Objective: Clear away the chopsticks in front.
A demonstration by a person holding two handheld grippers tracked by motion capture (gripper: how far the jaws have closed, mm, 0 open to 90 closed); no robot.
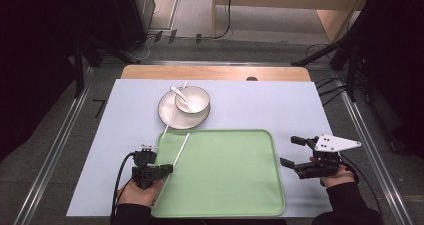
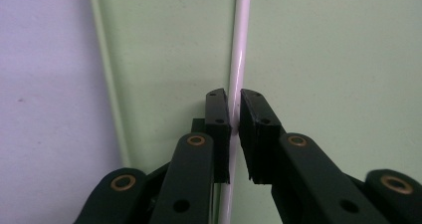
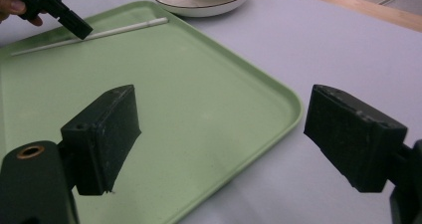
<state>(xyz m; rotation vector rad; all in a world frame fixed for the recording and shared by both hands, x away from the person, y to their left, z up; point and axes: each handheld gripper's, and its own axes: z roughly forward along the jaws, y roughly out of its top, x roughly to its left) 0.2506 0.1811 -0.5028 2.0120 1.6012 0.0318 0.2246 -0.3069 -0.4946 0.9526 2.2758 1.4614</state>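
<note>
Dark flooring and metal rails surround a pale bench (image 1: 250,100), on whose near half sits a green tray (image 1: 225,185). Beyond the tray's far-left corner stands a plate (image 1: 167,116) carrying a white bowl (image 1: 196,101) with a spoon (image 1: 179,92) in it, and a second white chopstick (image 1: 174,107) rests across the plate's left side.

The person's left hand (image 1: 140,194) comes in from the near edge at the tray's left rim, holding the left gripper (image 1: 169,168) low and level, pointing right over the rim. Its fingers (image 2: 218,127) are clenched on a white chopstick (image 1: 181,148), which runs between the two pads in the left gripper view; whether the pads press fully on it is hard to judge, as a thin gap seems to show on one side. The chopstick lies along the tray's left part, its far end towards the plate and its near end passing through the grip.

The right hand (image 1: 336,176) rests at the bench's right side, just off the tray's right rim, holding the right gripper (image 1: 293,151) level and aimed left. Its fingers (image 3: 104,137) stand wide apart, released, with nothing between them, well away from the chopstick.
</note>
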